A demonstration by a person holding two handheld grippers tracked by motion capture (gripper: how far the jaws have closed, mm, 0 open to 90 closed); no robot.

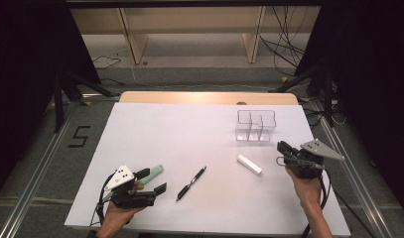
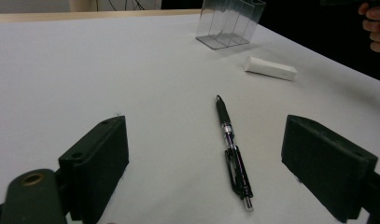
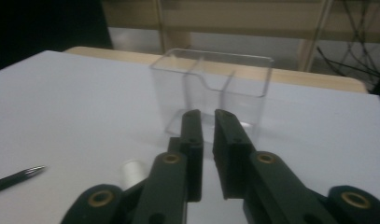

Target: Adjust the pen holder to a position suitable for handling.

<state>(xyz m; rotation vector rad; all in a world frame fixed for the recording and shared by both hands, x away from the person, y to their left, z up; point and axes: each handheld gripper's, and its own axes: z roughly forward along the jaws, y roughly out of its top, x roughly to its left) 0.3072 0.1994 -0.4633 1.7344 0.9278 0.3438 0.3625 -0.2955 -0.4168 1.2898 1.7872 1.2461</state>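
A black pen [image 1: 191, 183] lies on the white table [image 1: 179, 134] near the front middle. My left gripper [image 1: 151, 182] rests at the front left, jaws open wide and empty, and the pen [image 2: 232, 149] lies on the table just ahead of the gap. A green marker [image 1: 151, 174] lies right beside its far jaw. A white block [image 1: 249, 164] lies right of centre. My right gripper [image 1: 284, 151] hovers at the table's right edge, jaws shut with nothing between them, pointing at a clear divided box [image 3: 215, 88]. The white block [image 3: 133, 171] is partly hidden under its left jaw.
The clear divided box [image 1: 255, 125] stands upright at the back right and looks empty. Bare white surface stretches across the left and middle of the table. Metal floor rails [image 1: 38, 173] run along both sides, and wooden furniture legs and cables sit beyond the far edge.
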